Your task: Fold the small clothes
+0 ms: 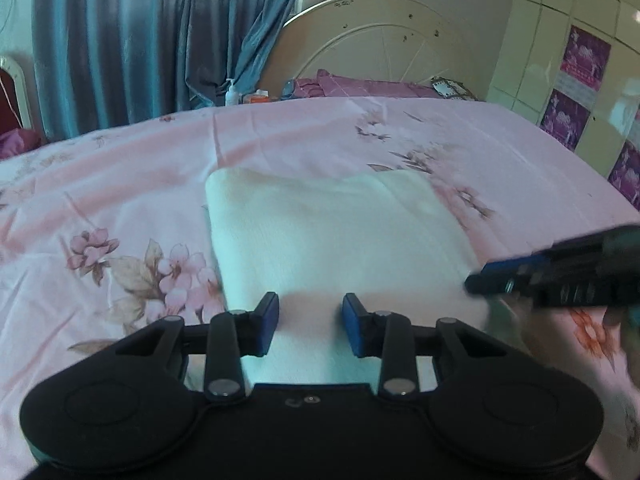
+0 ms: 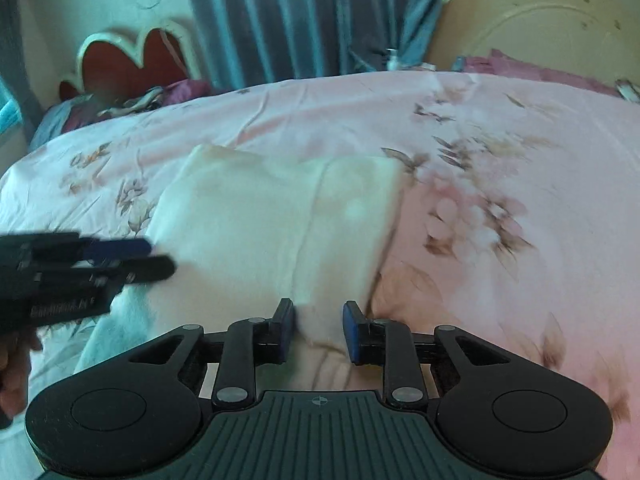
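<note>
A pale cream garment point(image 1: 328, 232) lies folded into a rough rectangle on the pink floral bed sheet point(image 1: 120, 184). My left gripper point(image 1: 310, 320) hovers over the garment's near edge with its blue pads apart, and only cloth shows behind the gap. In the right wrist view the same garment point(image 2: 272, 224) shows a lengthwise crease. My right gripper point(image 2: 318, 322) stands over its near right corner, pads apart, with a bit of cloth edge seen between them. Each gripper shows in the other's view, blurred: the right gripper point(image 1: 480, 280) at the garment's right side, the left gripper point(image 2: 160, 256) at its left side.
The sheet point(image 2: 500, 152) spreads wide around the garment. Beyond the bed are a blue curtain point(image 1: 120, 40), a pump bottle point(image 1: 231, 94), purple bedding point(image 1: 360, 86), a cream round headboard point(image 1: 380, 36) and a red scalloped headboard point(image 2: 132, 60). A hand point(image 2: 16, 376) shows at the lower left.
</note>
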The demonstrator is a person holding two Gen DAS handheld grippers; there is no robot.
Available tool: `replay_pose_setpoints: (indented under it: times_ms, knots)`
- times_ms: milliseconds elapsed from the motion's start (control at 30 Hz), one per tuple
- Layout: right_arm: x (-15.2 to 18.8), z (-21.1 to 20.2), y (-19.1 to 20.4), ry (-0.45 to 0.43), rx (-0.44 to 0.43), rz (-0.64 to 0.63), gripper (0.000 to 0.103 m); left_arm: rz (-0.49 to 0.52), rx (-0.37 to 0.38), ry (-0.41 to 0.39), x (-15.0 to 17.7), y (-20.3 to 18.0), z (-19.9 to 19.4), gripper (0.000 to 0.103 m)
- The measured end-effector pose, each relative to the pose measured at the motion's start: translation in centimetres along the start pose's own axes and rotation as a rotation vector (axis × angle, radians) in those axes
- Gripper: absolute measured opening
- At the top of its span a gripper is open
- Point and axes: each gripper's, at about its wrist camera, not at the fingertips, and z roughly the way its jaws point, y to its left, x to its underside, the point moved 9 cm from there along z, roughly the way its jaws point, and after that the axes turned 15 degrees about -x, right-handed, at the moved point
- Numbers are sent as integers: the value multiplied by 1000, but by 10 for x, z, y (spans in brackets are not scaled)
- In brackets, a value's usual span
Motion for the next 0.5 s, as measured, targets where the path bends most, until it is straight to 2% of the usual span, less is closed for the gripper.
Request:
replay_pose_setpoints:
  times_ms: [67,167,233,400,433,467,500]
  knots:
    - [6,-24,8,-48,-51,39,25,-27,12,-11,9,3,-20,35]
    - [32,-41,18,-6,-104,75,25,-48,-10,-5,32,8,-41,35]
    - [50,-46,23,31,-135,110,25,-74,-20,27,50,15,-49,35]
    - [77,-34,27,86,-177,171,25,-102,-32,98,75,18,-47,35]
    - [81,-34,28,88,-183,171,11,-108,-30,103,76,16,-46,35]
    - [82,-32,28,92,-177,162,3,-108,-33,107,76,16,-45,34]
    - [82,-32,27,89,-169,150,3,-104,-37,108,76,15,-45,33]
